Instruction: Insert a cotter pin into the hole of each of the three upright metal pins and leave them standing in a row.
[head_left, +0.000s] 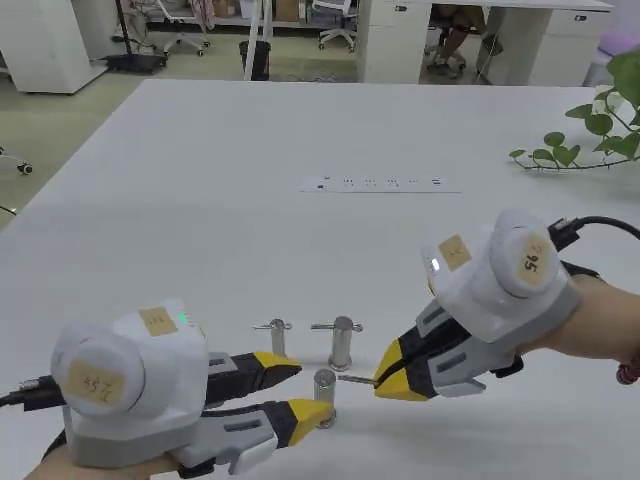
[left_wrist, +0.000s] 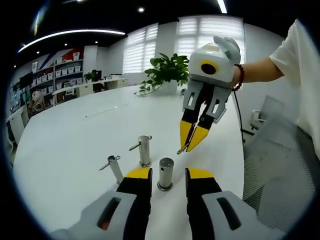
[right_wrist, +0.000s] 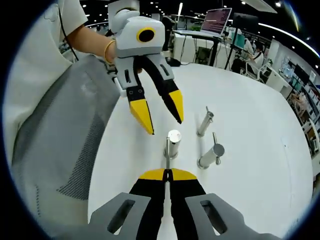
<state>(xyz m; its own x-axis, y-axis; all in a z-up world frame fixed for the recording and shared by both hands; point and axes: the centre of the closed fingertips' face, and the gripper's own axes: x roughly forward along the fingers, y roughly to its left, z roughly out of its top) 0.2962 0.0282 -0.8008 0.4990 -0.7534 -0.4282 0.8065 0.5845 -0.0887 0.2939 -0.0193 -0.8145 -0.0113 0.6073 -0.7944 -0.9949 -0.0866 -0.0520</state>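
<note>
On the worktop (head_left: 300, 130) my left hand-held gripper (head_left: 312, 390) is released, jaws on both sides of the bare metal pin (head_left: 324, 385). My right hand-held gripper (head_left: 383, 381) grasps the cotter pin (head_left: 355, 379), tip just beside that pin. Missing the hole could topple it against the two finished pins (head_left: 341, 342) close behind.
</note>
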